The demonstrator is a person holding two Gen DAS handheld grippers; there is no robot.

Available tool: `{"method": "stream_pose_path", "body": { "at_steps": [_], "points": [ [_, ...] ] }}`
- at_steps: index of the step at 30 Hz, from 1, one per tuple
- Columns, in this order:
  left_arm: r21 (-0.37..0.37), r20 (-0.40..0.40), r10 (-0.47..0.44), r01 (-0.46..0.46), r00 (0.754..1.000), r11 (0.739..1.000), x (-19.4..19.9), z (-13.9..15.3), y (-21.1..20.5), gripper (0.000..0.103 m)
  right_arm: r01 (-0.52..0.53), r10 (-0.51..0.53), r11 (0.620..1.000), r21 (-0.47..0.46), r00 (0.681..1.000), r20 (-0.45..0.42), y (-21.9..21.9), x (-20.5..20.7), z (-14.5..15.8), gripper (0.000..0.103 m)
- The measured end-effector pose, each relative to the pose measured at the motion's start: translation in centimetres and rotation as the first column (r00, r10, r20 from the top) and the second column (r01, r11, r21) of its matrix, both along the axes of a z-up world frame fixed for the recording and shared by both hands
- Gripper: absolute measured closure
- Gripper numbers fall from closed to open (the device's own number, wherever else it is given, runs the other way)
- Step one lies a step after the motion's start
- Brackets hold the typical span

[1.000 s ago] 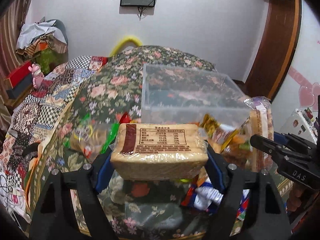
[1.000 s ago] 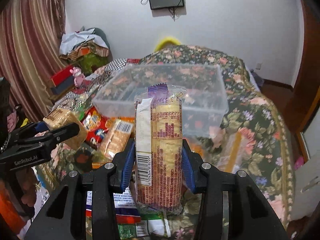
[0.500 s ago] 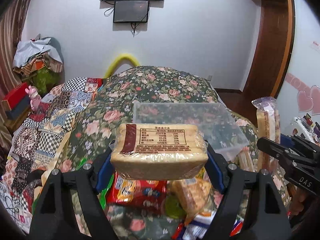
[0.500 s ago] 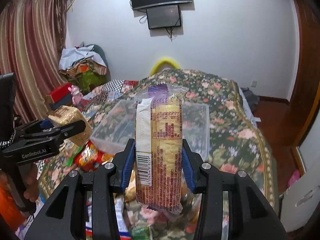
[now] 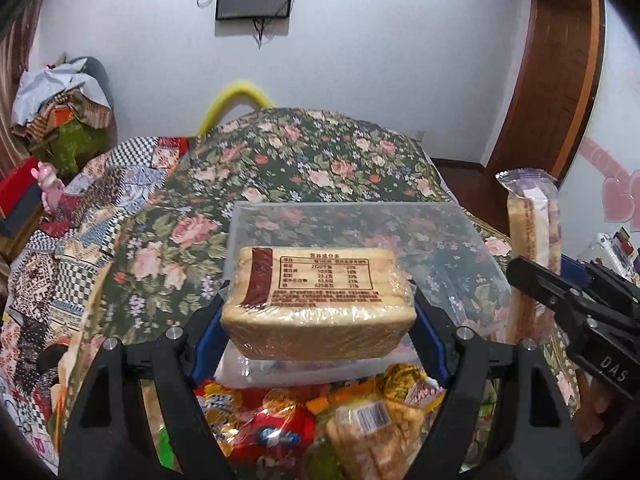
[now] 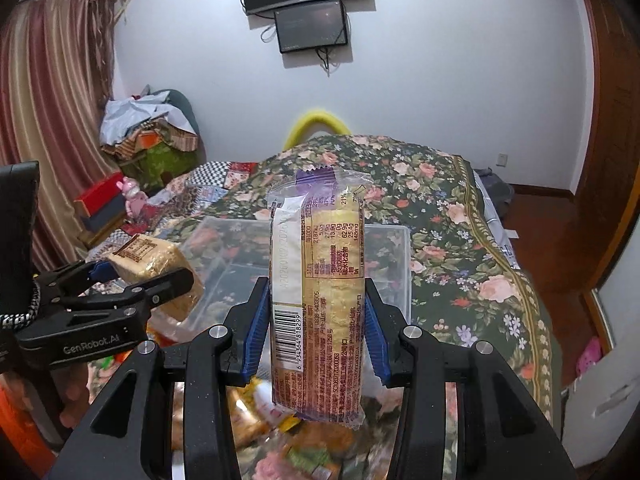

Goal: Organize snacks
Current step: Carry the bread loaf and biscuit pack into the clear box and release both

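My left gripper [image 5: 318,320] is shut on a wide tan biscuit pack [image 5: 316,300] with a printed nutrition table, held flat across its blue pads. The same pack [image 6: 154,262] shows at the left of the right wrist view. My right gripper [image 6: 316,316] is shut on a tall narrow cracker pack [image 6: 318,280] standing upright with a barcode on its left edge; this pack [image 5: 532,232] also shows at the right of the left wrist view. Both packs hang above the near side of a clear plastic bin [image 5: 360,224], which rests on the floral bedspread [image 5: 304,152].
Several loose snack packets [image 5: 320,420] lie in a heap on the bed just in front of the bin. A patchwork quilt [image 5: 80,220] covers the bed's left side. Clothes [image 6: 148,120] are piled by the curtain, and screens hang on the far wall.
Both grippers have pulled back and risen with their packs still gripped. The bin now appears farther away and lower, and more of the wall and screens shows.
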State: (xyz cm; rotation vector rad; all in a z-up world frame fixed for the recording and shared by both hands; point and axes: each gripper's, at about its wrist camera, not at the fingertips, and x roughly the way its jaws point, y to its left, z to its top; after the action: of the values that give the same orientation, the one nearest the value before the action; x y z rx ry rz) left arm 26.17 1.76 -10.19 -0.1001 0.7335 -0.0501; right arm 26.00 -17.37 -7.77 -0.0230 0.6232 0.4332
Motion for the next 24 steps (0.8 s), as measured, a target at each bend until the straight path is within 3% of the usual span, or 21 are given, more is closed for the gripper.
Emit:
{"method": "stream_pose_path", "body": {
  "at_steps": [8, 17, 20, 24],
  "points": [
    [0.037, -0.044, -0.010, 0.011, 0.999, 0.999, 2.9, -2.2, -0.7, 0.024, 0.005, -0.006, 0.999, -0.035, 1.000, -0.013, 0.9, 2.1, -0.8, 0.063],
    [0.025, -0.106, -0.014, 0.016, 0.994, 1.000, 5.0, -4.1, -0.7, 0.024, 0.006, -0.011, 0.998, -0.058, 0.996, -0.086, 1.5, 4.2, -3.2, 0.064],
    [0.028, -0.123, -0.023, 0.027, 0.992, 0.999, 5.3, -4.6, -0.9, 0.023, -0.003, -0.004, 0.998, -0.064, 0.994, -0.107, 1.7, 4.4, -3.8, 0.072],
    [0.051, -0.138, -0.022, 0.030, 0.990, 0.998, 5.5, -5.3, -1.2, 0.023, -0.010, 0.002, 0.997, -0.072, 0.993, -0.122, 1.7, 4.7, -4.1, 0.072]
  ]
}}
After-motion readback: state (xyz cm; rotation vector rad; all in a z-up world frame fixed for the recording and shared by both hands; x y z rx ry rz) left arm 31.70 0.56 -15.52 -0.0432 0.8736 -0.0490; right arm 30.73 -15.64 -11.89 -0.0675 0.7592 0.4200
